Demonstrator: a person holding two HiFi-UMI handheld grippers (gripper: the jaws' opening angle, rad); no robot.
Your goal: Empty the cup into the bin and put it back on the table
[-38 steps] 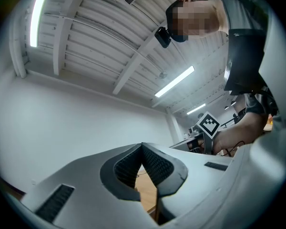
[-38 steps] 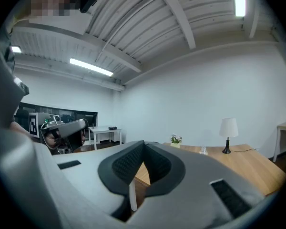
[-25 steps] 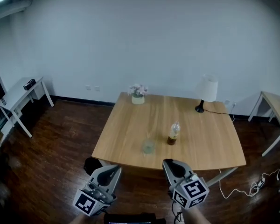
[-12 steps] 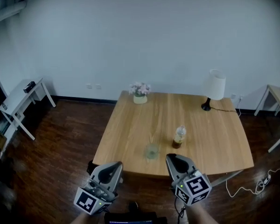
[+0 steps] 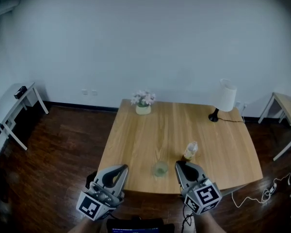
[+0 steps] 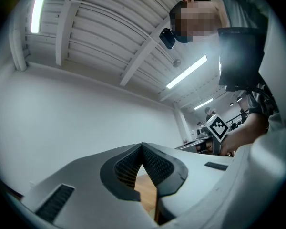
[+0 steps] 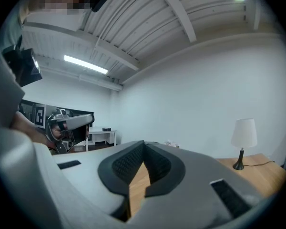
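Clear greenish cup [image 5: 160, 169], upright, on wooden table [image 5: 136, 135]

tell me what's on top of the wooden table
On the table: a clear cup, a bottle, a flower pot and a lamp. The left gripper and right gripper cover bits of its near edge.

We see a pale wood table [image 5: 136, 130] with a smooth matt top and faint grain, on a dark wood floor [image 5: 53, 149] that looks polished and a bit glossy. The cup [image 5: 160, 169] is clear, glass or plastic, we can't tell which. The bottle [image 5: 189, 151] is see-through too. The 2 shells, left gripper [image 6: 142, 146] and right gripper [image 7: 143, 143], look like smooth matt grey plastic, and the pads [image 7: 157, 163] are black with a rough ribbed texture. The lamp shade [image 5: 226, 95] is matt white.
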